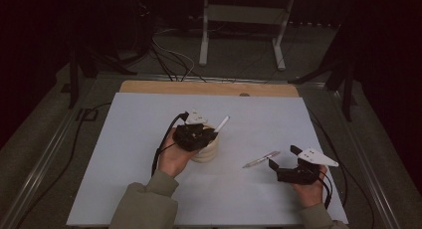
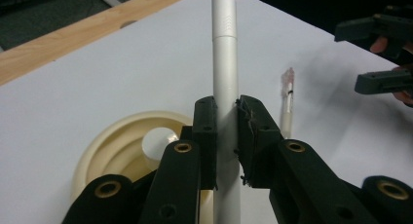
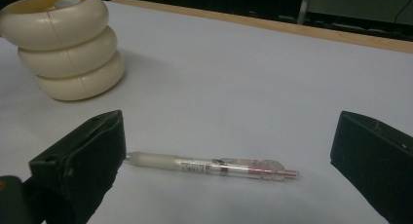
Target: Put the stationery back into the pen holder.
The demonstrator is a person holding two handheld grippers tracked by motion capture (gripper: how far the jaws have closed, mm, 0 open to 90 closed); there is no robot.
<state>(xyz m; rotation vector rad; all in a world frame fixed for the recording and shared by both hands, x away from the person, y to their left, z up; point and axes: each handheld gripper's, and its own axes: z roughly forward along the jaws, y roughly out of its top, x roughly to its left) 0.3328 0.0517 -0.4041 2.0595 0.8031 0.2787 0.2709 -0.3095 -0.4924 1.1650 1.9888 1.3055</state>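
Two grippers are working over a white sheet that is covering a wooden table, and I am running them from afar. My left gripper is hovering above a cream holder, a squat pot shaped like three stacked rings, near the middle of the sheet. Its jaws are clamping a white pen, pads pressing on both sides of the barrel. In the left gripper view the pen is standing upright between the jaws, its lower end reaching down beside the holder's round opening; I cannot tell whether the tip is inside. In the high view the pen's upper end is sticking up and leaning to the right above the gripper.

My right gripper is resting low at the right side of the sheet, well apart from the holder. Its jaws are standing wide apart, gripping nothing. A clear pen with a pale grip and a pink end is lying flat on the sheet just ahead of those jaws, between them in the right gripper view, touching neither. In that view the holder is sitting farther off at the upper left.
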